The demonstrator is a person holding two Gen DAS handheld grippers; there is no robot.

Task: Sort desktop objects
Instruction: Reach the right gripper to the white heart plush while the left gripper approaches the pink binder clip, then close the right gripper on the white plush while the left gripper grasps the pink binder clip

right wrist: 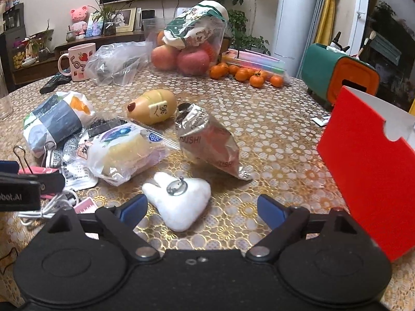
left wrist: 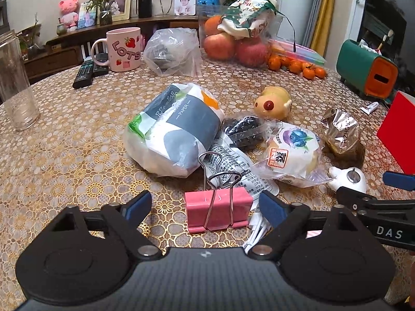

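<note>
Grippers, left (left wrist: 205, 207) and right (right wrist: 201, 207), stand apart, gripping nothing, near the table's (left wrist: 64, 142) front edge: pink binder clip (left wrist: 219, 211) stiff, taken across its body; beyond, white plush keyring (right wrist: 179, 203) soft, light.

We see a table (left wrist: 77, 160) under a gold floral lace cloth. On it lie a pink binder clip (left wrist: 219, 211), a tissue pack (left wrist: 176, 132), a white plush (right wrist: 181, 204), a foil bag (right wrist: 210, 142), a mug (left wrist: 124, 49), remotes (left wrist: 88, 71) and tangerines (right wrist: 243, 73).
</note>
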